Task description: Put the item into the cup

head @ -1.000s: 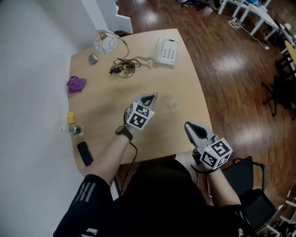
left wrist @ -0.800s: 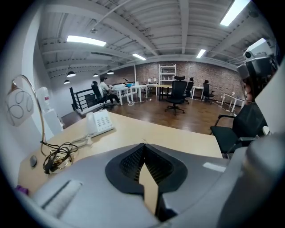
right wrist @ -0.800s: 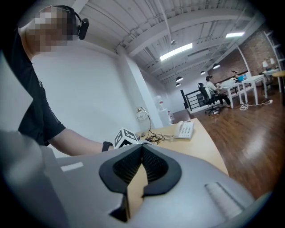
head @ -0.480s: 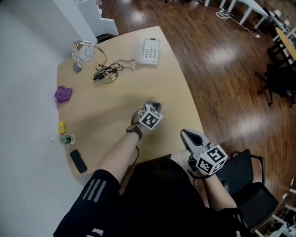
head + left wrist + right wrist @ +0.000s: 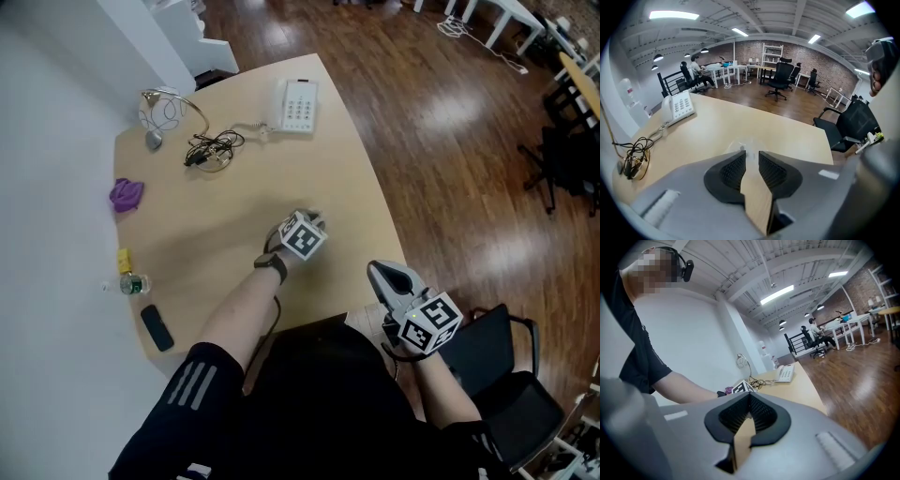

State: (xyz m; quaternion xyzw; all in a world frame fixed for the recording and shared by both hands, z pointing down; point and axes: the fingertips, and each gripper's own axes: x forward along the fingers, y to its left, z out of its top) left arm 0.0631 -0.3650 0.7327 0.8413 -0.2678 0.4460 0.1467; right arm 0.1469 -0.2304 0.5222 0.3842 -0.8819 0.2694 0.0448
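Currently left gripper point(image 5: 314, 219) hangs over the table point(image 5: 234, 197), jaws opening, narrow gap, nothing clamped — clear cup point(image 5: 737, 143) just past its tips; item indiscernible. Right gripper point(image 5: 376, 270) closed, empty.

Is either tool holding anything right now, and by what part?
Nothing held. The left tool is opening its jaws, nothing between them; the right tool is shut, empty.

Left gripper point(image 5: 751, 153) fingers point(image 5: 733, 171) newly opening

A light wooden table point(image 5: 234, 206) carries a white desk telephone point(image 5: 298, 105) at its far edge, tangled black cables point(image 5: 208, 150) near it, and a crumpled purple cloth point(image 5: 127, 194) by the wall
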